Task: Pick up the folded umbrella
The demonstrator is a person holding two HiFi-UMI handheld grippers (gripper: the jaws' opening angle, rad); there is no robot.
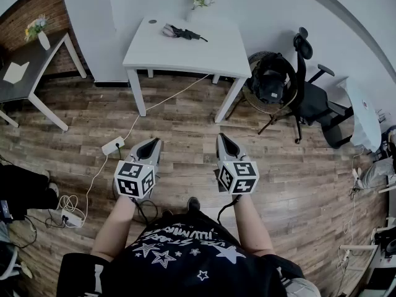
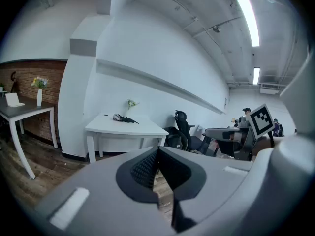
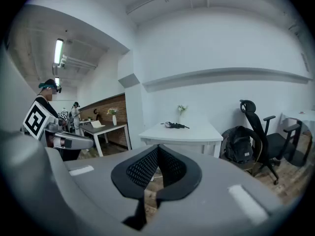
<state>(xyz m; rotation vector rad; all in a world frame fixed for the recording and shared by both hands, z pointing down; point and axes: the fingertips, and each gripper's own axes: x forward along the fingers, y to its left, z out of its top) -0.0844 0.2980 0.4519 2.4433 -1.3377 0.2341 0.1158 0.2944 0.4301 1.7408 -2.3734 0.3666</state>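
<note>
1. While it is hovering over the floor, the left gripper is showing its jaws pressed together, empty.
2. The folded umbrella is lying on the white table, well ahead.
3. The right gripper is hovering too, jaws closed on nothing.

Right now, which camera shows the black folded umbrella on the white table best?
The head view: it looks down on the black folded umbrella, showing its whole length lying on the white rectangular table. The left and right gripper views catch it only side-on, small and far off.
</note>
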